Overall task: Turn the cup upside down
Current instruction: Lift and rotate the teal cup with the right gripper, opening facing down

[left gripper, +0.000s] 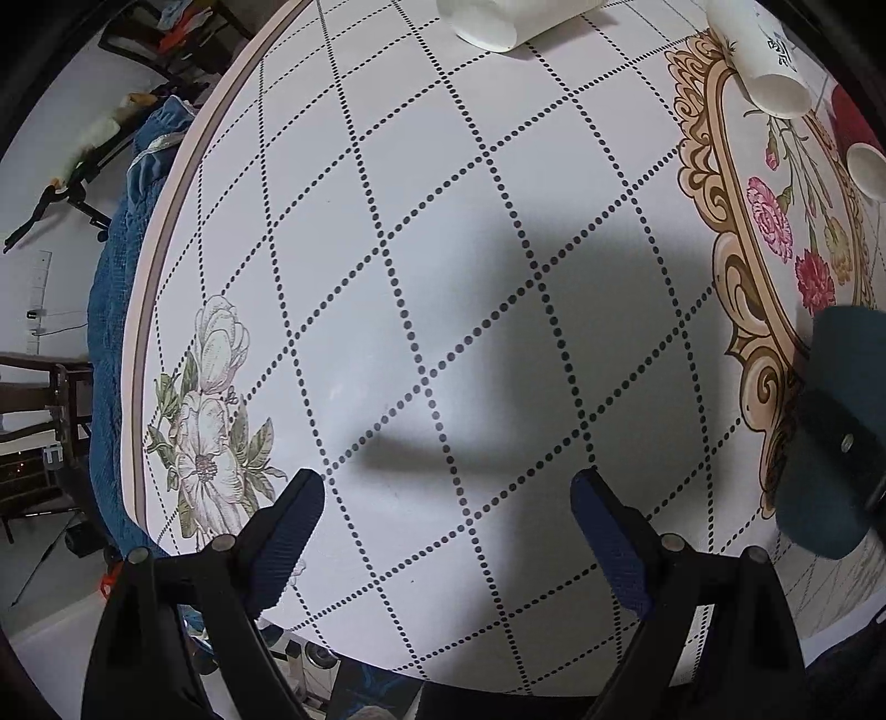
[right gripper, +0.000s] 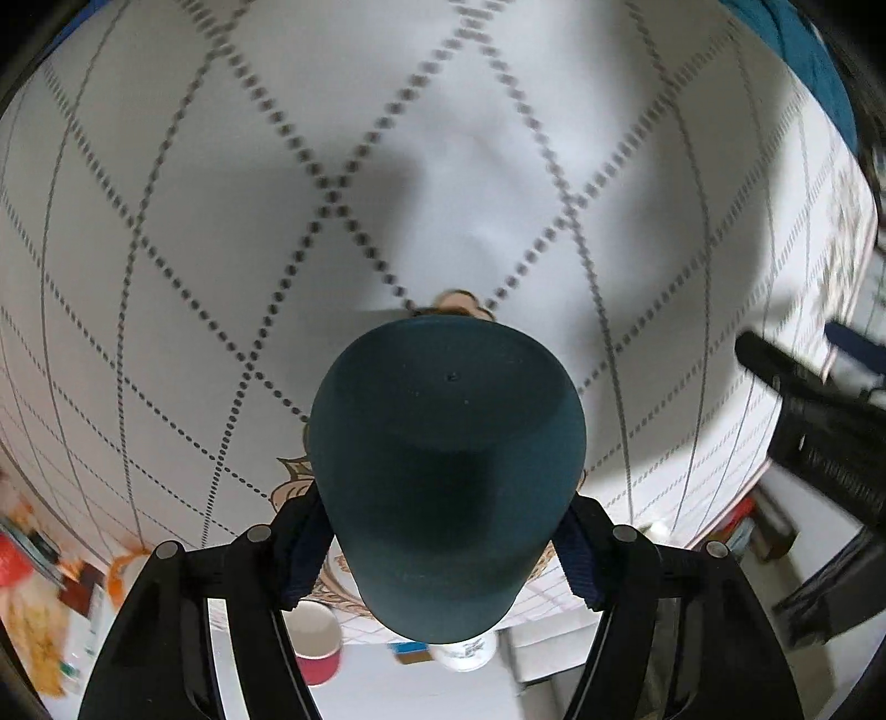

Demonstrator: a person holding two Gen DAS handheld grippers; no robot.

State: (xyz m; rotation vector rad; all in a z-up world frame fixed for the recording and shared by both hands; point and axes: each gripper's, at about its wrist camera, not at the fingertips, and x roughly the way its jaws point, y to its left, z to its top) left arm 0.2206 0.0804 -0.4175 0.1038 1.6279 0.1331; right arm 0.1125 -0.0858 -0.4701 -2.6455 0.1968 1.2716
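A dark teal cup [right gripper: 446,471] is clamped between the two fingers of my right gripper [right gripper: 443,531], its closed base toward the table, held above the white dotted tablecloth [right gripper: 221,221]. The same cup [left gripper: 836,432] shows at the right edge of the left wrist view with the right gripper on it. My left gripper [left gripper: 448,526] is open and empty, low over the tablecloth [left gripper: 443,277] near its front edge.
Two white cups [left gripper: 498,22] [left gripper: 769,66] lie at the far side of the table, and a red cup with a white inside [left gripper: 864,160] stands at the right. The red cup [right gripper: 315,642] and a white printed cup [right gripper: 465,653] also show below the teal cup in the right wrist view. Chairs and blue cloth [left gripper: 127,277] lie beyond the table's left edge.
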